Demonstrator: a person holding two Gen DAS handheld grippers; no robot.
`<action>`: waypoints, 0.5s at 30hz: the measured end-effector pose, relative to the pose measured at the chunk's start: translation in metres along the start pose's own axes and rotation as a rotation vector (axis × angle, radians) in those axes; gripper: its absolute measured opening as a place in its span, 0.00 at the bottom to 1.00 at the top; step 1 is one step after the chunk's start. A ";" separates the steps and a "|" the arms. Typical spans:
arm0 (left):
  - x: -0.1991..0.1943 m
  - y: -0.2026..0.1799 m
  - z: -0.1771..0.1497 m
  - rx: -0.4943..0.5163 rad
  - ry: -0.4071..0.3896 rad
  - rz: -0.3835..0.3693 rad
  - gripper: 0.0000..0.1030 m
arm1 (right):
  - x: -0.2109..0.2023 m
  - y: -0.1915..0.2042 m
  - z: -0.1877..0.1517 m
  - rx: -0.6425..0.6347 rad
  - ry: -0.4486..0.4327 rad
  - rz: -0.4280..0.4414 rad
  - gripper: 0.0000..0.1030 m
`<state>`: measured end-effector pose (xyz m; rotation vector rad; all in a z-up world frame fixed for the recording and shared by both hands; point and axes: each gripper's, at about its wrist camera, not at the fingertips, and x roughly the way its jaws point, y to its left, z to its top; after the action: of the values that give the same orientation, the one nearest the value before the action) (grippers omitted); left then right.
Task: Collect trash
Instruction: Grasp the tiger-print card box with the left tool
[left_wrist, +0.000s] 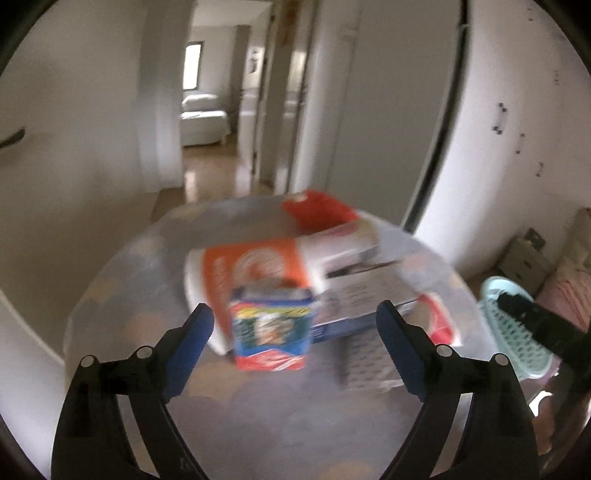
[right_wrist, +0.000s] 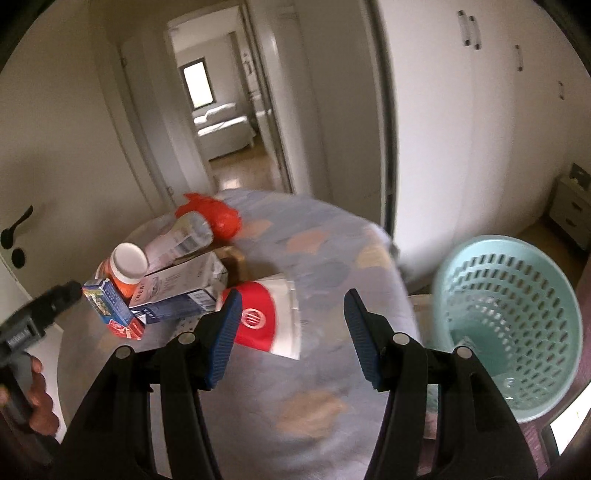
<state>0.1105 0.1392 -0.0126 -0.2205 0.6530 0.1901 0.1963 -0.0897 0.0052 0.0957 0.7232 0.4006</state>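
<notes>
While both claws hang over a round surface (right_wrist: 325, 258) draped in a patterned cloth, nothing is gripped by either. The left claw (left_wrist: 295, 332) is spread wide, and a small blue and red carton (left_wrist: 271, 328) is seen standing upright between its blue pads (left_wrist: 195, 332), though it is not touched by them. The right claw (right_wrist: 291, 336) is held part open over bare cloth, with a red and white packet (right_wrist: 269, 317) lying flat just beyond its left pad.

The trash is piled at the left side of the surface. An orange jar (right_wrist: 125, 269) with a white lid is found behind the carton, a white and blue box (right_wrist: 181, 291) is laid on its side to the right of it, a clear bottle (right_wrist: 184, 232) is propped across the box, and a red bag (right_wrist: 214, 214) is crumpled at the far end. A mint basket (right_wrist: 513, 325) with a perforated wall is set off the right edge of the surface, tilted towards it. A hand (right_wrist: 40, 398) gripping the left tool is seen at the near left.
</notes>
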 end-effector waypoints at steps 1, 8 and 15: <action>0.005 0.002 -0.002 -0.007 0.009 -0.002 0.85 | 0.006 0.006 0.003 -0.008 0.009 0.013 0.52; 0.035 0.007 -0.013 -0.014 0.040 0.060 0.85 | 0.031 0.049 0.026 -0.099 0.025 0.104 0.57; 0.040 0.008 -0.024 0.007 0.057 0.076 0.58 | 0.054 0.085 0.040 -0.144 0.047 0.186 0.57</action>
<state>0.1252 0.1447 -0.0571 -0.1948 0.7195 0.2548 0.2324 0.0116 0.0203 0.0176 0.7318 0.6334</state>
